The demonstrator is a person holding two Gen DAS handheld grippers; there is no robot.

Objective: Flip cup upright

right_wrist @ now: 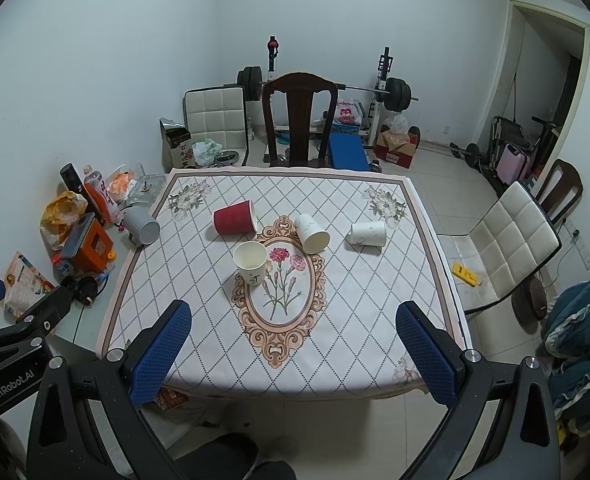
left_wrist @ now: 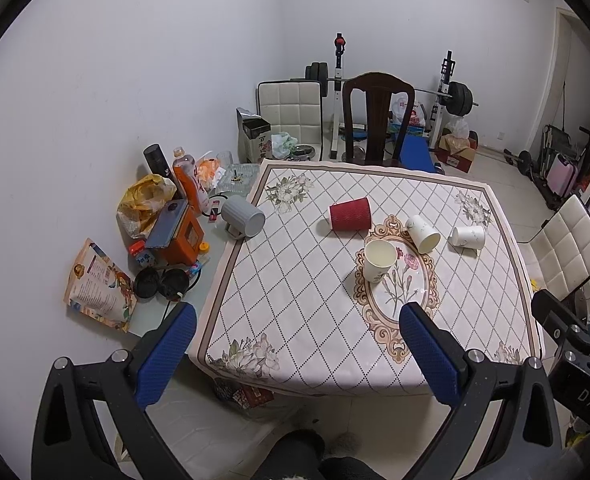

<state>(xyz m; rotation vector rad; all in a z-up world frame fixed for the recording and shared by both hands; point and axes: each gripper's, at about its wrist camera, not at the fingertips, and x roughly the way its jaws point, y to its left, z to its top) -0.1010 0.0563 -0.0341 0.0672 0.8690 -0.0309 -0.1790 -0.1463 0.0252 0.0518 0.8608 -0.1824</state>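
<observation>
Left wrist view: my left gripper [left_wrist: 299, 354] and right gripper [right_wrist: 295, 354] hang released, holding nothing, near the table [right_wrist: 375, 356]. One paper cup [right_wrist: 250, 261] stands upright mid-table; beyond it, red cup [right_wrist: 234, 217] and two white cups [right_wrist: 312, 233] [right_wrist: 369, 233] lie sideways.

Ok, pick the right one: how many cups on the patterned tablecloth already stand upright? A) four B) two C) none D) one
D: only the cream paper cup stands with its mouth up; the red cup, both white cups and the grey cup at the cloth's edge lie on their sides.
</observation>
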